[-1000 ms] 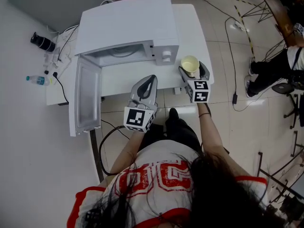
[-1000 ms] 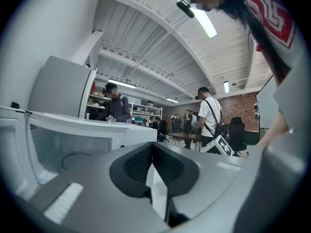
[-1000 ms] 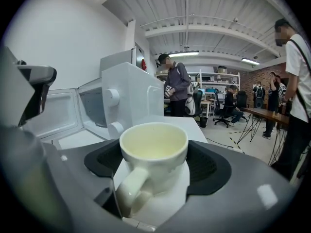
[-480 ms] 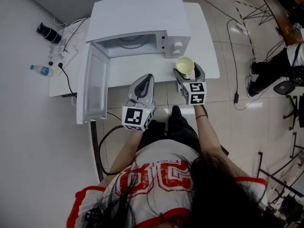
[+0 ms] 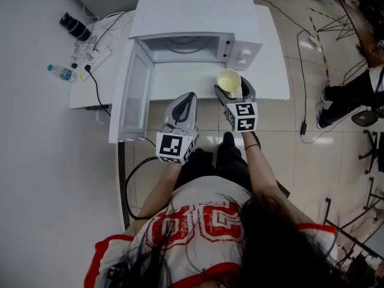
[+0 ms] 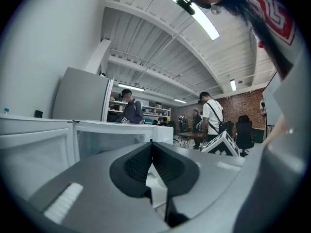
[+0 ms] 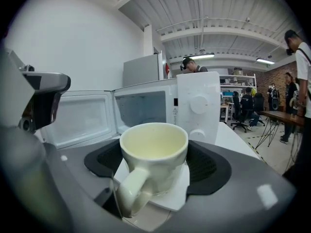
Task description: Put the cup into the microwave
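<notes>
A pale yellow cup sits between the jaws of my right gripper, which is shut on it just above the white table. In the right gripper view the cup has its handle towards the camera, and my right gripper clamps its sides. The white microwave stands behind it, with the control panel straight ahead and the open cavity to the left. Its door swings out leftwards. My left gripper hangs shut and empty before the opening, and the left gripper view shows the same gripper.
A water bottle, cables with a power strip and a black cylinder lie left of the microwave. A seated person's legs are at the right. Several people stand far behind the microwave.
My right gripper has carried the cup left, from beside the microwave's right front corner to in front of its control panel. The left gripper has stayed shut before the opening.
</notes>
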`<state>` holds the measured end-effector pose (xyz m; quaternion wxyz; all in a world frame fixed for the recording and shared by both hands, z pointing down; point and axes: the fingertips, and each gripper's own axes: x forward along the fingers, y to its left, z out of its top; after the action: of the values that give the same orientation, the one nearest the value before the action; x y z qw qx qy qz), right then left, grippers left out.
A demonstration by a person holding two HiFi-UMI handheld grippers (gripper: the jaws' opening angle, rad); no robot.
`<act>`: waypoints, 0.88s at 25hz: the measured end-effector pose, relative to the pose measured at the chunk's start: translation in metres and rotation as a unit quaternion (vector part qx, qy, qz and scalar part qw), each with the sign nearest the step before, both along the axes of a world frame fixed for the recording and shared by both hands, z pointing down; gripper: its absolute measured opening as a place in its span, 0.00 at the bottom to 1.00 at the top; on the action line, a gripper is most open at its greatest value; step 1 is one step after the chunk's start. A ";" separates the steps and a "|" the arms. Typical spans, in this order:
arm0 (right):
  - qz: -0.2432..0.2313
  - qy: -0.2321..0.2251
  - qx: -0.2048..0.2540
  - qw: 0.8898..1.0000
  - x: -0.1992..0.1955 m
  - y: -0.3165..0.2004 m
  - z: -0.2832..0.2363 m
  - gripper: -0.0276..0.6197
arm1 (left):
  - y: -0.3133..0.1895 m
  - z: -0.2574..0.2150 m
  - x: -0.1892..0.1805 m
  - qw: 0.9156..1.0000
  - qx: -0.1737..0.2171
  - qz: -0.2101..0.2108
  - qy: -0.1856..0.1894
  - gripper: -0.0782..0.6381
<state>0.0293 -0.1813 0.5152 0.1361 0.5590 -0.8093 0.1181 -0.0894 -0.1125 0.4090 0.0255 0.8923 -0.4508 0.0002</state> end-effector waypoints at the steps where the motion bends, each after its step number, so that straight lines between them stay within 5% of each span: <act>1: -0.004 -0.001 0.001 1.000 -0.006 -0.001 0.000 0.68 | 0.001 0.000 -0.002 1.000 0.001 0.000 0.000 0.09; 22: -0.074 -0.014 0.065 0.995 -0.111 -0.070 -0.010 0.68 | -0.006 0.042 -0.022 0.999 0.025 -0.026 0.026 0.09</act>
<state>-0.0817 -0.2516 0.5055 0.0967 0.5039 -0.8560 0.0630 -0.1111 -0.1188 0.4511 0.0146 0.8804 -0.4727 -0.0355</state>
